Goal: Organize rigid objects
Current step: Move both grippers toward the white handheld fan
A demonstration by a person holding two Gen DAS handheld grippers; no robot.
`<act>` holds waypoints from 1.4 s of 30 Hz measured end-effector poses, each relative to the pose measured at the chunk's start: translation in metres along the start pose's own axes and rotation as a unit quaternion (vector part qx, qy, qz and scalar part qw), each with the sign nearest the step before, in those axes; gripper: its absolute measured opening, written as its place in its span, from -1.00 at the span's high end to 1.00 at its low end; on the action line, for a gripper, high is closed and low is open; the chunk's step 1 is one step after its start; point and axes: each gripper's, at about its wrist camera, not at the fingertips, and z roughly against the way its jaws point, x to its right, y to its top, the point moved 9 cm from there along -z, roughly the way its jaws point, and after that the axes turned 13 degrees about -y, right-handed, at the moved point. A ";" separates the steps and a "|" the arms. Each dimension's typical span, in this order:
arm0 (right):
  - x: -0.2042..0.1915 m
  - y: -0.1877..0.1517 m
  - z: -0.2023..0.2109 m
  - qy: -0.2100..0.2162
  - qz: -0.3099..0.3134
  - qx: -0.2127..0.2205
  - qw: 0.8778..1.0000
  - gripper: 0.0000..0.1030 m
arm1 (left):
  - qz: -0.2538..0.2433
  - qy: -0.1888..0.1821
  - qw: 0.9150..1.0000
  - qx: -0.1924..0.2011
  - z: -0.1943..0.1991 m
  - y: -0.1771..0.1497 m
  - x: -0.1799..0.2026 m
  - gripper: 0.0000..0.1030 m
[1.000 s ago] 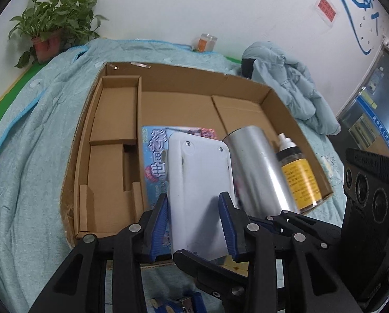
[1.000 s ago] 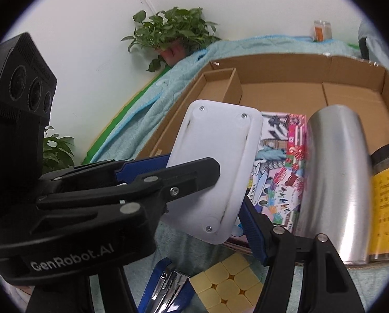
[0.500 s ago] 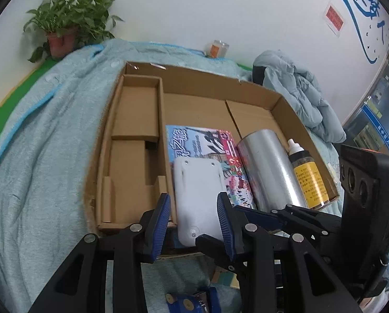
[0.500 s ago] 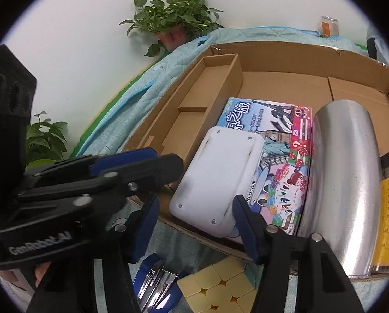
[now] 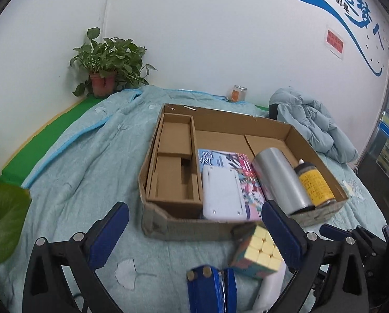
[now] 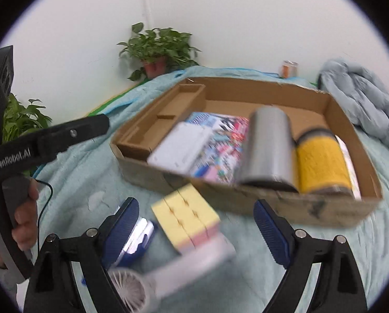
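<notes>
The white flat device (image 5: 224, 195) lies in the cardboard box (image 5: 168, 224) on a colourful booklet (image 5: 236, 161), next to a silver cylinder (image 5: 280, 180) and a yellow-label bottle (image 5: 314, 182). My left gripper (image 5: 194, 234) hangs back from the box's front wall, its jaws opening wide and holding nothing. My right gripper (image 6: 195, 228) is also opening. A yellow-faced puzzle cube (image 6: 186, 216) lies on the bed between its fingers, and the pads are clear of it. The white device (image 6: 178, 148) and the cylinder (image 6: 267, 146) look blurred in the right wrist view.
A blue stapler (image 5: 210, 287) and a white hand fan (image 6: 126, 287) lie beside the cube (image 5: 257, 253) on the teal bedspread (image 5: 90, 182). The box has a divided compartment (image 5: 173, 161) at its left. A potted plant (image 5: 103, 78), a can (image 5: 238, 94) and a bundled jacket (image 5: 311, 127) stand behind.
Both grippers let go of the white device, which now lies in the box on the booklet. Both pulled back from the box and their jaws spread wide.
</notes>
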 end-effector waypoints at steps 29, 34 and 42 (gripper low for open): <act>0.024 -0.107 0.076 0.097 0.006 -0.045 0.994 -0.77 | 0.020 -0.197 0.960 -0.199 -0.008 -0.135 0.136 -0.15; 0.035 -0.118 0.083 0.097 0.003 -0.051 0.994 -0.77 | 0.025 -0.287 0.926 -0.245 -0.013 -0.154 0.193 -0.14; 0.031 -0.126 0.079 0.099 -0.026 -0.063 0.993 -0.77 | 0.086 -0.225 0.944 -0.226 -0.026 -0.131 0.140 -0.26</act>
